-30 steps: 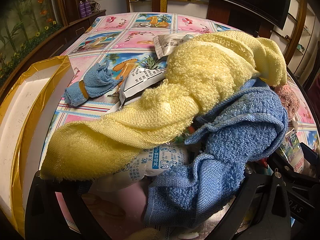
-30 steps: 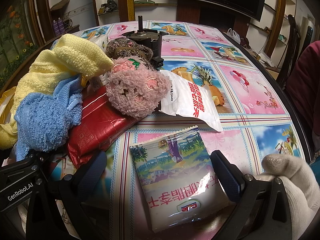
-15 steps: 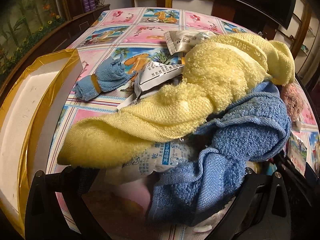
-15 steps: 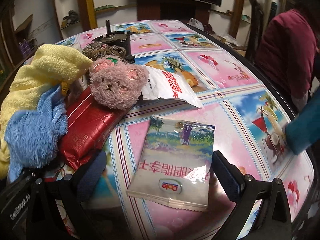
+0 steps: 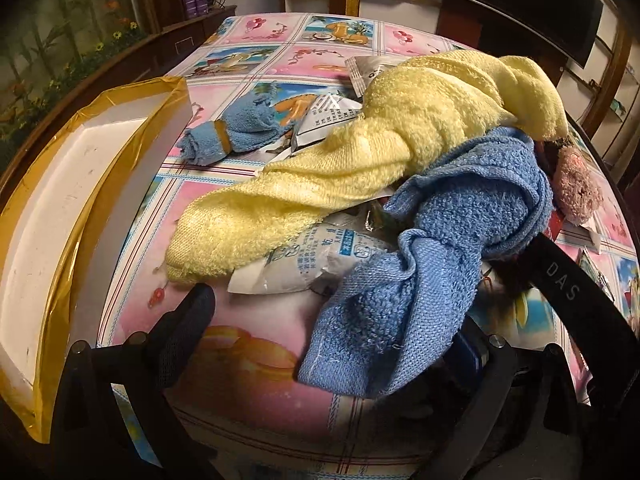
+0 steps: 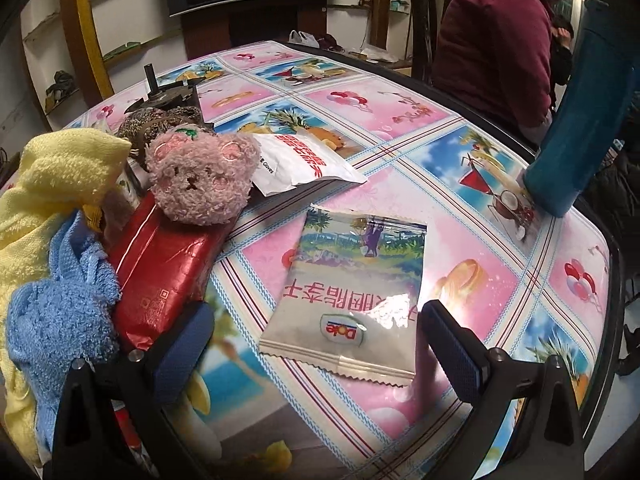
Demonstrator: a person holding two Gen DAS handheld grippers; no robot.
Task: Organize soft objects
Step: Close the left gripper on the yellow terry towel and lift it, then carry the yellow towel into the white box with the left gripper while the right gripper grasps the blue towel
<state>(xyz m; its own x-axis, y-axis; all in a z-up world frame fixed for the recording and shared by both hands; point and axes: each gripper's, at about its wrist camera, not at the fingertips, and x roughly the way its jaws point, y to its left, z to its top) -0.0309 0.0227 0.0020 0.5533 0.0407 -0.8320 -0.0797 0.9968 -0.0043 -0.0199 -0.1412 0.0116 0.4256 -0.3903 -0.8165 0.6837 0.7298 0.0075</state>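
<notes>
In the left wrist view a yellow towel (image 5: 360, 168) lies draped across a crumpled blue towel (image 5: 440, 256), both on top of plastic packets. My left gripper (image 5: 332, 332) is open; the blue towel's loose end hangs over its right finger, and the left finger (image 5: 188, 320) stands clear of the pile. A small rolled blue cloth (image 5: 236, 132) lies farther back. In the right wrist view my right gripper (image 6: 318, 344) is open, low over a Dole snack packet (image 6: 352, 296). A pink plush bear (image 6: 200, 176) rests on a red packet (image 6: 160, 276), beside the yellow towel (image 6: 52, 184) and blue towel (image 6: 56, 312).
A white box with a gold rim (image 5: 60, 208) stands at the table's left edge. A white gloves packet (image 6: 296, 164), a brown fuzzy item (image 6: 160, 120) and a black device (image 6: 168, 92) lie behind the bear. A teal object (image 6: 576, 132) and a seated person (image 6: 492, 40) are at the right.
The left gripper has drawn back from the towels, baring more table in front. The right gripper has swung rightward; the white-gloved hand has left its view and the teal object has appeared.
</notes>
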